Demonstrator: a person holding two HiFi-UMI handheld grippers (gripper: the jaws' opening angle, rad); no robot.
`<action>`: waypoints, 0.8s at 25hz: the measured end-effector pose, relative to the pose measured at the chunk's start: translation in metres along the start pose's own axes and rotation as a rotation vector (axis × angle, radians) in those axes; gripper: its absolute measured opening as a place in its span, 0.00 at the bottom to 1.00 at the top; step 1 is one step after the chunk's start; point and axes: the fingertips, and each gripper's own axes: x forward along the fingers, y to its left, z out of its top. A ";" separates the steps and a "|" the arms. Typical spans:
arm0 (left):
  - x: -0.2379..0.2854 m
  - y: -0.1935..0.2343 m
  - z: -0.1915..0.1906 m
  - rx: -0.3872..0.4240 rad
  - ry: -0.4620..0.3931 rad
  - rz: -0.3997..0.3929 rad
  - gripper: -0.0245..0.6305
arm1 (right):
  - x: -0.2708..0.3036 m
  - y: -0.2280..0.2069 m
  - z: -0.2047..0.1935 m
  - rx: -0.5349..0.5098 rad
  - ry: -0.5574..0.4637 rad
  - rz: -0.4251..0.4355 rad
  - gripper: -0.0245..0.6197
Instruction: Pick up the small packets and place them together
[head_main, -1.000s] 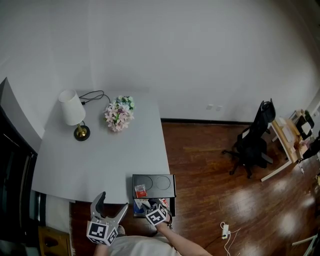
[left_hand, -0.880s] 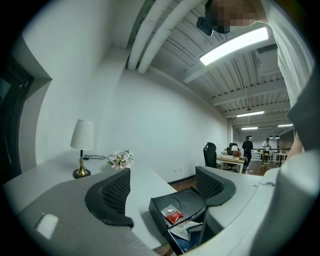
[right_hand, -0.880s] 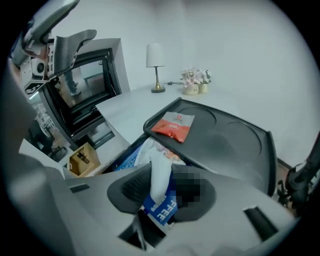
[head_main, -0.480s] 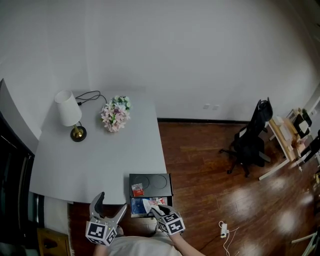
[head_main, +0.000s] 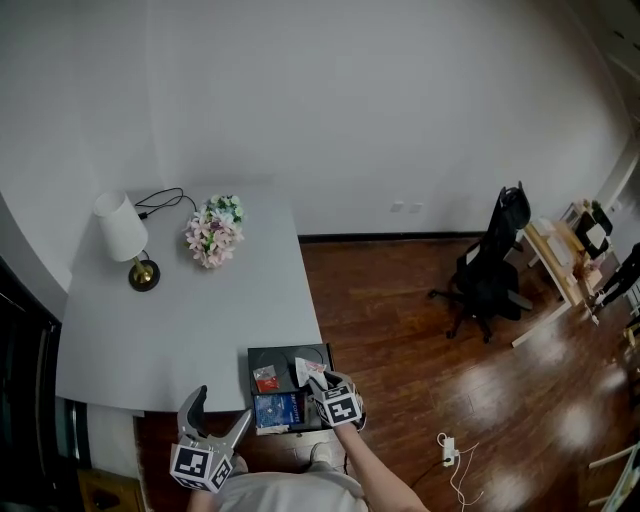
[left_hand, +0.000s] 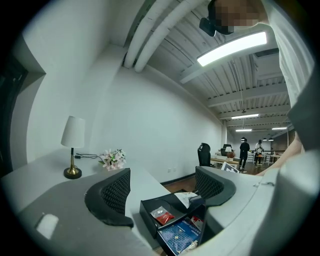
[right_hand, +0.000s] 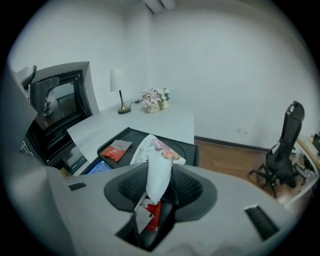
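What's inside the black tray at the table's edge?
One small red packet lies in the left part of the black tray. The right gripper, whose jaws have just been opening slightly, grips a white packet over the right part, hiding some floor there.

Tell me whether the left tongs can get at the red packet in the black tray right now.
Probably yes: the left tongs stand open and empty, and the red packet lies uncovered in the black tray just ahead of them, nothing between.
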 end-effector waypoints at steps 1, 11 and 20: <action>-0.001 0.001 -0.001 0.000 0.001 0.003 0.65 | 0.006 -0.003 -0.001 -0.014 0.014 -0.006 0.30; -0.008 0.005 -0.001 -0.005 0.002 0.032 0.65 | -0.006 -0.005 0.017 -0.104 -0.056 0.005 0.81; 0.006 0.002 0.012 0.014 -0.034 -0.002 0.64 | -0.164 0.013 0.120 -0.020 -0.771 0.100 0.62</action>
